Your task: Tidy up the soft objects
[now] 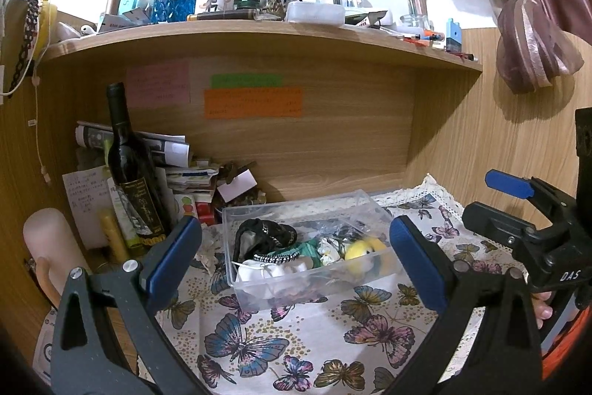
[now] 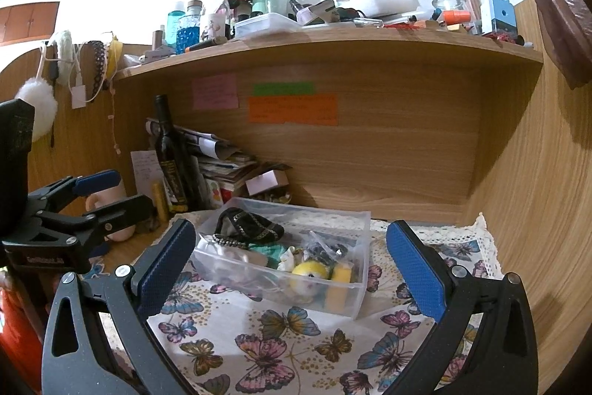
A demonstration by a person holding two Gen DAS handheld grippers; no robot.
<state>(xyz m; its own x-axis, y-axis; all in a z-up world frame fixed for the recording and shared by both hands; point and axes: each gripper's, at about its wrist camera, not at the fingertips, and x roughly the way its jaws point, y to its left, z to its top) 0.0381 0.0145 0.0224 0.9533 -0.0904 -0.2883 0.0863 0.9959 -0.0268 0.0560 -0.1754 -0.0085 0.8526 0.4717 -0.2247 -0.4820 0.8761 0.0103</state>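
A clear plastic box (image 1: pixel 259 295) (image 2: pixel 355 298) sits on the butterfly cloth. It holds several soft things: a black pouch with a chain (image 1: pixel 264 234) (image 2: pixel 249 228), a yellow plush toy (image 1: pixel 364 248) (image 2: pixel 310 273), green fabric (image 1: pixel 309 248) and a white cloth (image 1: pixel 270 271). My left gripper (image 1: pixel 296 261) is open and empty, its blue pads either side of the box, just short of it. My right gripper (image 2: pixel 292 265) is open and empty, also framing the box from the front. Each gripper shows in the other's view, the right one (image 1: pixel 518 206) and the left one (image 2: pixel 96 198).
A dark wine bottle (image 1: pixel 133 173) (image 2: pixel 172 158) and a stack of papers (image 1: pixel 177 165) stand at the back left. A cream mug (image 1: pixel 50 247) sits left. A crowded wooden shelf (image 1: pixel 259 39) hangs overhead. Wooden walls close the right and back. A curtain (image 1: pixel 529 36) hangs at the right.
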